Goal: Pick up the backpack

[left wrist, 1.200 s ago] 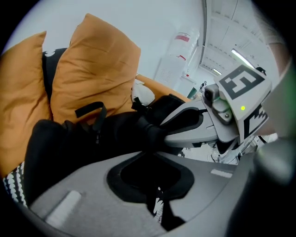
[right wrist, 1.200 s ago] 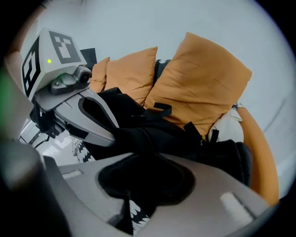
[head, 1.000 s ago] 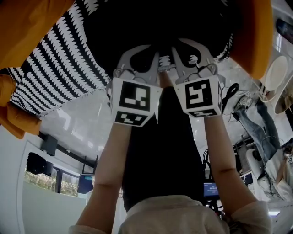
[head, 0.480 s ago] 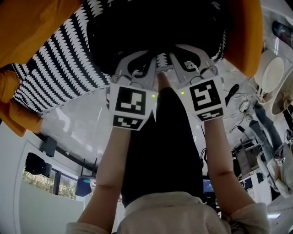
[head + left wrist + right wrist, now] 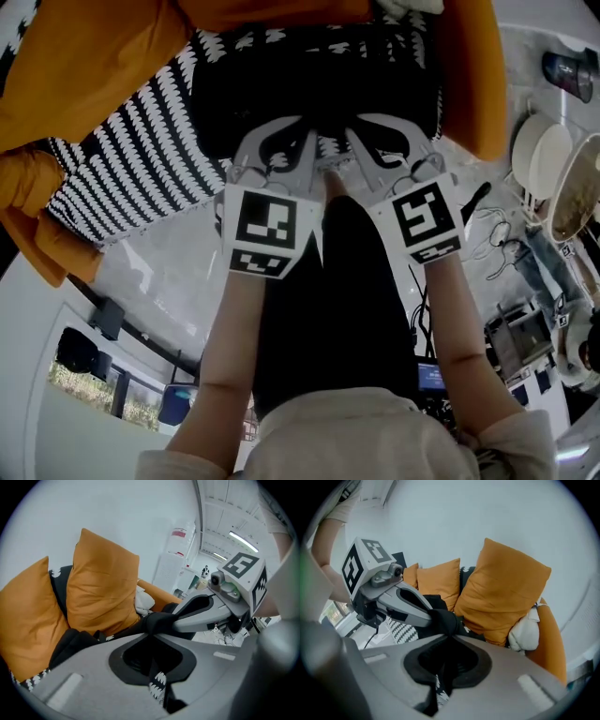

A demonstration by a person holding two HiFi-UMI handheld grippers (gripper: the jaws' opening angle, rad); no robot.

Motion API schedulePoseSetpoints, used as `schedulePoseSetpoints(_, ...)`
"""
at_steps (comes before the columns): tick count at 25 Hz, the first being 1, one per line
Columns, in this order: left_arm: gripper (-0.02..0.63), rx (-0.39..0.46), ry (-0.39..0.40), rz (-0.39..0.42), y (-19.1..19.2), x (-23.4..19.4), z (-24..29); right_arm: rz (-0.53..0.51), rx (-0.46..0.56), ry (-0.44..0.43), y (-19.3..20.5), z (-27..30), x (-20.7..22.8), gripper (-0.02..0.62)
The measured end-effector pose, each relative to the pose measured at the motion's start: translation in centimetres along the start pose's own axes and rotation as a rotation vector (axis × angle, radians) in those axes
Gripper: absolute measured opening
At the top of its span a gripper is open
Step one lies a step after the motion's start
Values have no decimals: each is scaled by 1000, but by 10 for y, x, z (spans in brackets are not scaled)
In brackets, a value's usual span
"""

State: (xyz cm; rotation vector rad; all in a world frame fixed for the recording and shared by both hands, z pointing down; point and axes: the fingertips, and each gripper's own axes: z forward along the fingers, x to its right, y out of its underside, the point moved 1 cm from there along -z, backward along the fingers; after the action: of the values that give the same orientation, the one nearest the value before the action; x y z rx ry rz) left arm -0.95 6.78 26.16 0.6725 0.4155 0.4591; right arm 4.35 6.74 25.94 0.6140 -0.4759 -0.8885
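Nearest, the left gripper (image 5: 314, 142) and the right gripper (image 5: 354, 141) stand side by side, each with its jaws drawn narrow and pinched on the one black strap with white print (image 5: 158, 686). That strap belongs to the single backpack (image 5: 319, 75), a black bag that sits just beyond the jaws, against the orange cushions (image 5: 501, 588). By these signs the grip is made and the lifting step is in hand. The next move calls for raising both grippers together, level with each other, so that the strap does not slide through either grip and the bag comes free of the cushions. Counted: two grippers, one backpack, one strap, three orange cushions in the right gripper view, and one white soft thing (image 5: 525, 631) farthest off.
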Motion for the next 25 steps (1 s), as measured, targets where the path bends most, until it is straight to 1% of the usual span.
schedulePoseSetpoints(4, 20, 40, -18, -18, -22, 3, -22, 60, 53, 5, -23, -22, 0, 18)
schedulePoseSetpoints(8, 20, 67, -12, -20, -41, 12, -45, 48, 81, 22, -43, -48, -5, 18)
schedulePoseSetpoints(13, 20, 76, -16, -22, -68, 23, -63, 79, 137, 51, -64, -75, 0, 18)
schedulePoseSetpoints(16, 20, 116, -23, -18, -90, 24, -84, 69, 181, 77, -88, -93, -1, 18)
schedulePoseSetpoints(19, 20, 138, -32, 27, -114, 29, -113, 70, 228, 79, -114, -117, -8, 18)
schedulePoseSetpoints(21, 20, 161, -36, 80, -131, 31, -128, 64, 261, 82, -131, -131, -9, 18)
schedulePoseSetpoints(23, 20, 204, -47, 136, -149, 30, -144, 44, 292, 92, -149, -144, -10, 18)
schedulePoseSetpoints(25, 20, 257, -63, 160, -164, 32, -163, 19, 313, 98, -167, -160, -17, 18)
